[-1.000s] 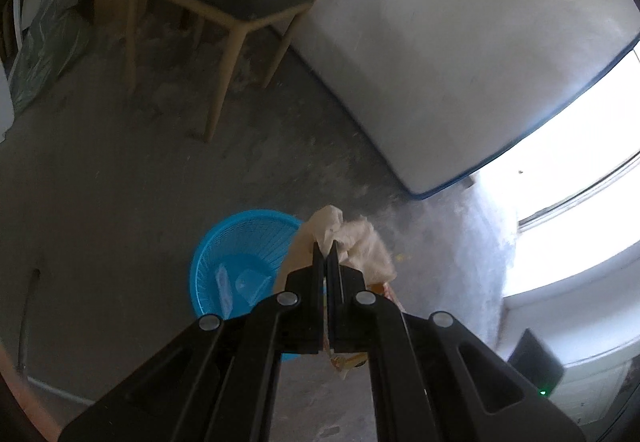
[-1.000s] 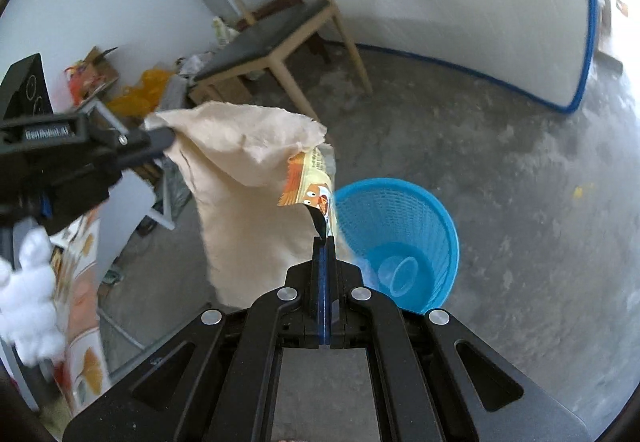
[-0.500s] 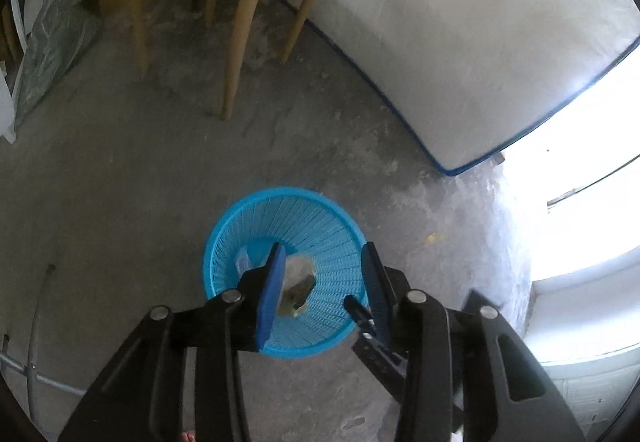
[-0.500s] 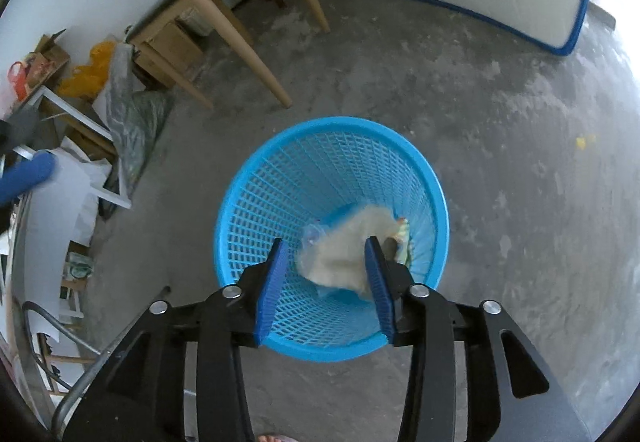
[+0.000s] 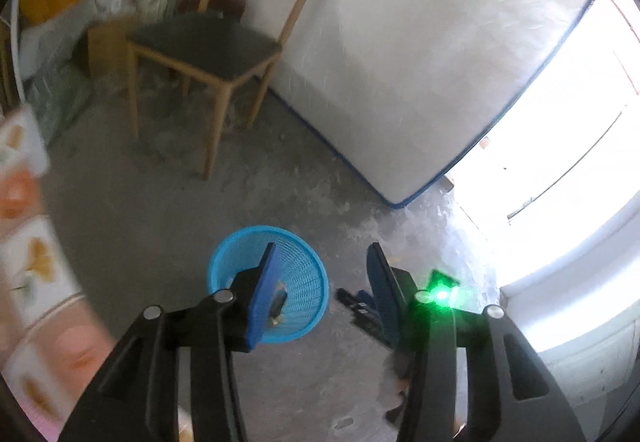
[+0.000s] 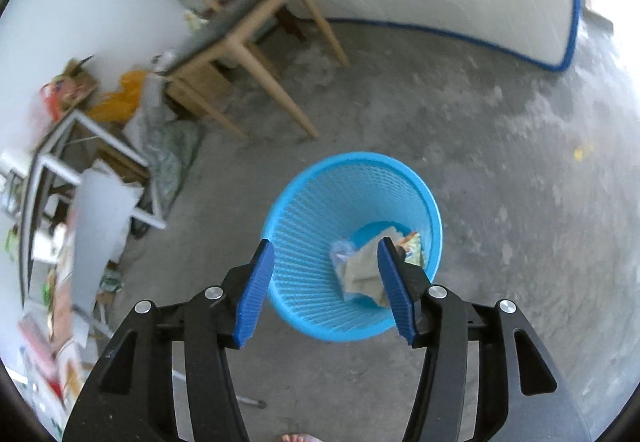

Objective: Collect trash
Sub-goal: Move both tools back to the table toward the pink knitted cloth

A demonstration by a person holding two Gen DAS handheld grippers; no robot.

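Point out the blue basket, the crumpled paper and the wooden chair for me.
basket (image 6: 304,210): right wrist view, inner mesh wall on its left side.
crumpled paper (image 6: 362,268): right wrist view, middle of the beige wad in the basket.
chair (image 5: 208,42): left wrist view, middle of the dark seat.

A second ago both grippers are clamped shut on a beige cloth bag and a printed wrapper held up beside the blue basket (image 6: 352,242); now the left gripper (image 5: 320,294) and the right gripper (image 6: 326,282) each hold nothing, their jaws apart and opening. The beige cloth (image 6: 362,268) and the wrapper (image 6: 412,246) lie at the bottom of the basket, next to a clear plastic piece. In the left wrist view the basket looks smaller and lower than half a second ago, with more of the wooden chair (image 5: 208,50) showing, and the right gripper's black body appears just past the left gripper's right finger.
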